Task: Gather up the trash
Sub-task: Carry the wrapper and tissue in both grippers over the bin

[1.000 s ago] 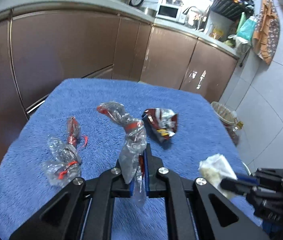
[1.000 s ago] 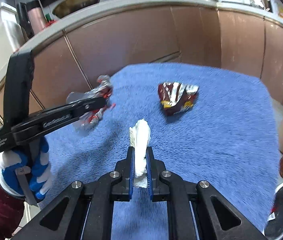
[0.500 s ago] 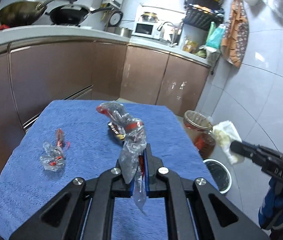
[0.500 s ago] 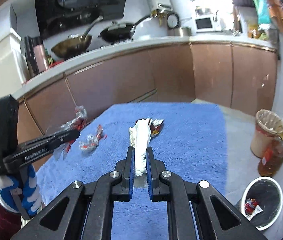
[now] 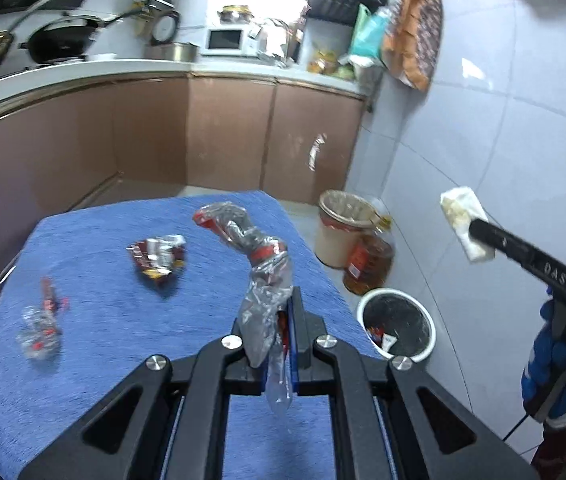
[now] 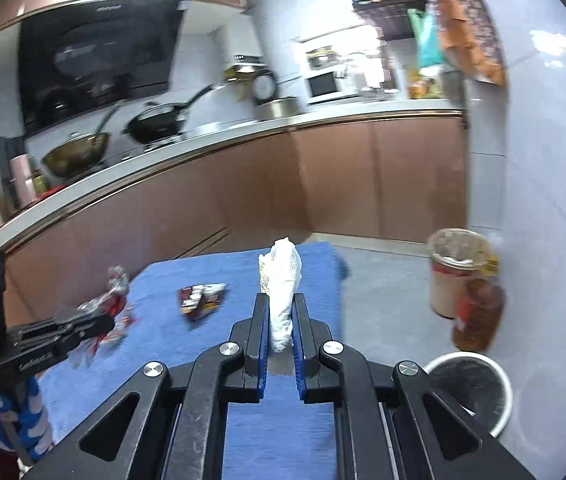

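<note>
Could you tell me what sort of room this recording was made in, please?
A home kitchen, most likely: two woks sit on a stove under a range hood, and a microwave stands on the counter above brown cabinets.

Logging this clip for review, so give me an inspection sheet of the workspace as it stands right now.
Surface: blue towel covering the table.
Job's things: plastic wrapper in the left gripper; white tissue in the right gripper; snack bag and a small clear wrapper lie on the towel; white bin on the floor beside the table, some trash inside.
Clutter: nothing seen.
Grippers: both fingers shut on their trash, lifted off the towel.
Cables: thin black lead below the right hand.
Surroundings: oil bottle and lined basket on the floor; brown cabinets; pans; microwave.
</note>
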Demonstrator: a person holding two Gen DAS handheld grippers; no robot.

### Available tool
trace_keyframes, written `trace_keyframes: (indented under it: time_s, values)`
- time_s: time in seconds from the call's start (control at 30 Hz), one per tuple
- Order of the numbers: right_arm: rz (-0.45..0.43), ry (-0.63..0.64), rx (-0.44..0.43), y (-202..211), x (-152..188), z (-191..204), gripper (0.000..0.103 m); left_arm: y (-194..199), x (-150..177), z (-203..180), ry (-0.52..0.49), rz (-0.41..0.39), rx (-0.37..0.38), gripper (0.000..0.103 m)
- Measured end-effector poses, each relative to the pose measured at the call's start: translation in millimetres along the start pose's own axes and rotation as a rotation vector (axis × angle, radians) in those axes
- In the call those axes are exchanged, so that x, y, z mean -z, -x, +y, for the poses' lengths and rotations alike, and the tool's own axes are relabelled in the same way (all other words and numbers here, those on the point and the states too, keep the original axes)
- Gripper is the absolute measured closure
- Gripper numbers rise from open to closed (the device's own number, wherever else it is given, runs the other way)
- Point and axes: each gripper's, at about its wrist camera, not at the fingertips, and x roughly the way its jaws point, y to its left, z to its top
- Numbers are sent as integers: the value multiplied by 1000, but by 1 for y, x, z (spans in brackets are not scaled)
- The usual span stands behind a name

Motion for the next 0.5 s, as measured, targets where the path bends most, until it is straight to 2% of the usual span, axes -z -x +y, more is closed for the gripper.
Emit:
trace_keyframes:
  time_s: [0.27,0.5]
  values:
    - [6,-108,175,-6,17,-75,93,-70,-15,-66,-135,115,111,96]
    - [79,-197,348,-27,48,-142,92,-160,-15,-141,-248,244,214,96]
